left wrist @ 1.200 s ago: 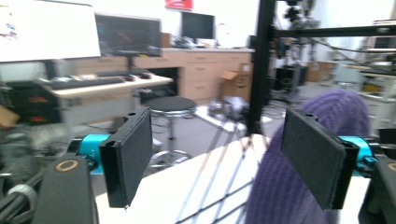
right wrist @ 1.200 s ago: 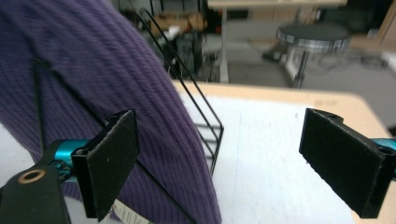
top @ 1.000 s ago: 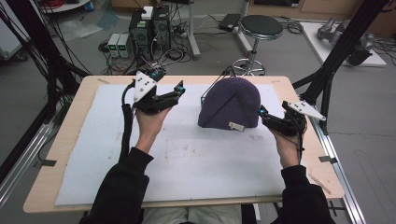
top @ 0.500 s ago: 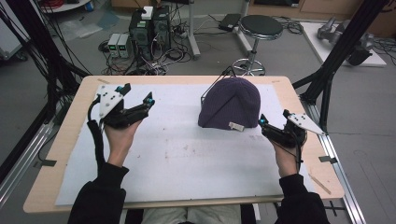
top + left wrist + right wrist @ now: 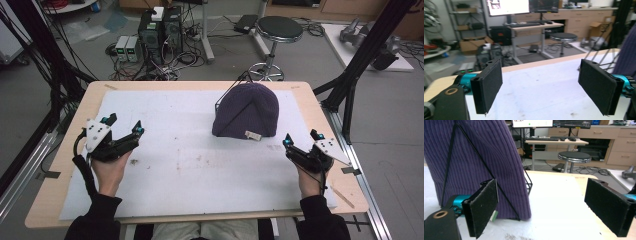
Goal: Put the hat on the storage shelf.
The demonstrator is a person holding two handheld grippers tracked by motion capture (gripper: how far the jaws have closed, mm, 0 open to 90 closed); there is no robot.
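A purple knit beanie sits over a black wire stand on the white mat, right of centre. Close in the right gripper view, the beanie shows its ribbed side crossed by the stand's black wires. My right gripper is open near the mat's right edge, just right of and nearer than the beanie, with nothing between its pads. My left gripper is open at the mat's left side, far from the beanie, empty; the beanie's edge shows at its right.
The white mat covers a wooden table. Behind the table stand a black stool, computer towers and tangled cables. Black frame legs rise at the right, rails at the left.
Both hands drew back from the beanie toward the near side: the left gripper went left and closer to the person, the right one moved right and nearer. The beanie stayed put.
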